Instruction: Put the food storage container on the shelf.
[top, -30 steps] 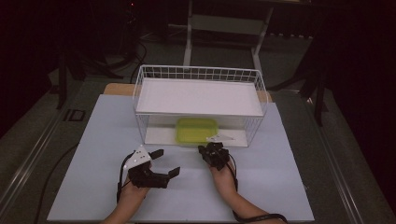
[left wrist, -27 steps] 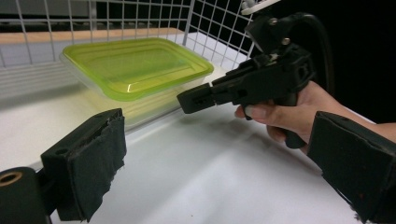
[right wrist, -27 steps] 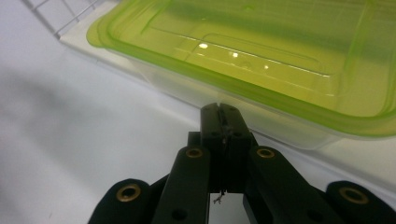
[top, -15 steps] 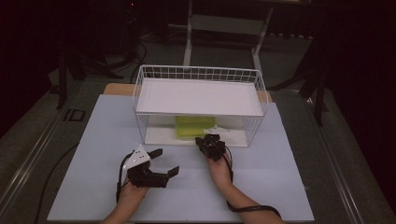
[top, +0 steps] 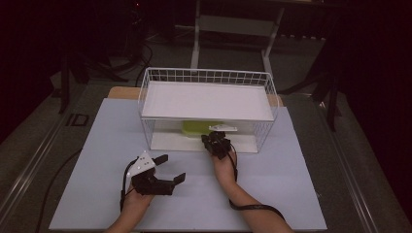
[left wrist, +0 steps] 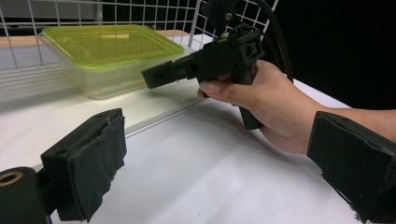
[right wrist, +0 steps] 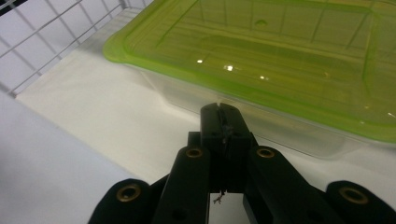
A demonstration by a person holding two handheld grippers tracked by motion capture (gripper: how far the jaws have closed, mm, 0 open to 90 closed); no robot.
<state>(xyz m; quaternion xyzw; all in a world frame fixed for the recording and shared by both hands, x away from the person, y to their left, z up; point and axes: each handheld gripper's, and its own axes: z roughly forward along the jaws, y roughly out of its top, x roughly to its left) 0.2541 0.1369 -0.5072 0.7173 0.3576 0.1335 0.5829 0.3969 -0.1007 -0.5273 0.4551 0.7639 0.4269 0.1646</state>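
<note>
The right gripper (top: 214,140) sits just below centre of the high view, at the open front of the white wire basket (top: 145,92). In the right gripper view its jaws are pressed fully together with nothing between them, the tips just short of the container's clear side wall; whether they touch it cannot be told.

The clear container with a green lid (right wrist: 280,51) fills the upper part of the right gripper view. It rests on the basket's white lower shelf (top: 165,141); in the high view it appears as a green patch at centre, beneath the upper white shelf (top: 204,99).

The left gripper (top: 163,170) lies at lower left of the high view, on the pale table surface (top: 301,184), well apart from the basket. Its jaws stand wide apart and hold nothing. In the left gripper view the right hand (left wrist: 266,100) occupies the centre right.
</note>
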